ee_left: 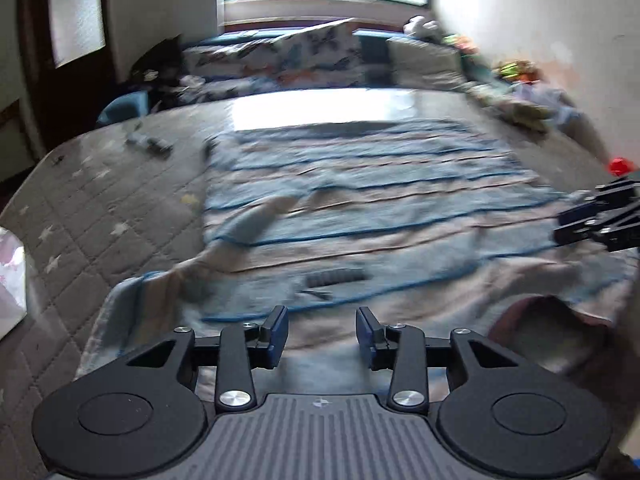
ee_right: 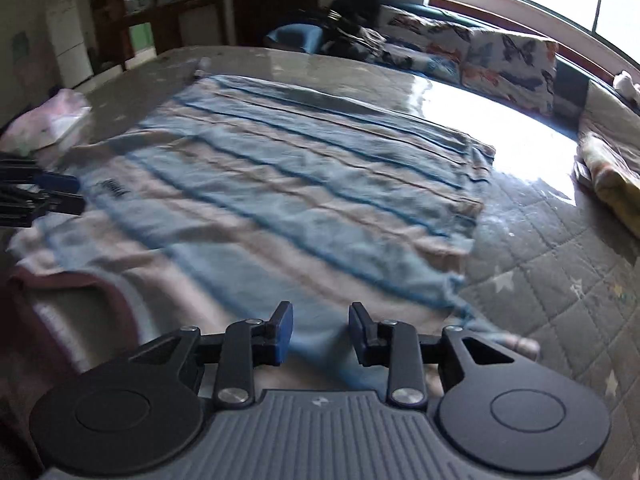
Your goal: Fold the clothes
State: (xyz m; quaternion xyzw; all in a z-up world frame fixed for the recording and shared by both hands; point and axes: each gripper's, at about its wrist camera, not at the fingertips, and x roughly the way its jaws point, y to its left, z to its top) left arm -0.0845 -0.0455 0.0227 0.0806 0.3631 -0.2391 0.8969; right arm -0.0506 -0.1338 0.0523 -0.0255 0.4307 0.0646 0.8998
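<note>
Jaws apart on both the left gripper (ee_left: 322, 330) and right gripper (ee_right: 320, 330), each poised over the near hem of the striped shirt (ee_right: 280, 184) lying flat ahead on the mattress (ee_right: 560, 280) — pinch both corners evenly, I judge, before lifting.

The left gripper (ee_left: 322, 334) has its jaws parted, nothing between the blue pads (ee_left: 280, 334). The right gripper (ee_right: 320, 334) is spread the same way and holds nothing. Each shows at the edge of the other's view, off to its side.
</note>
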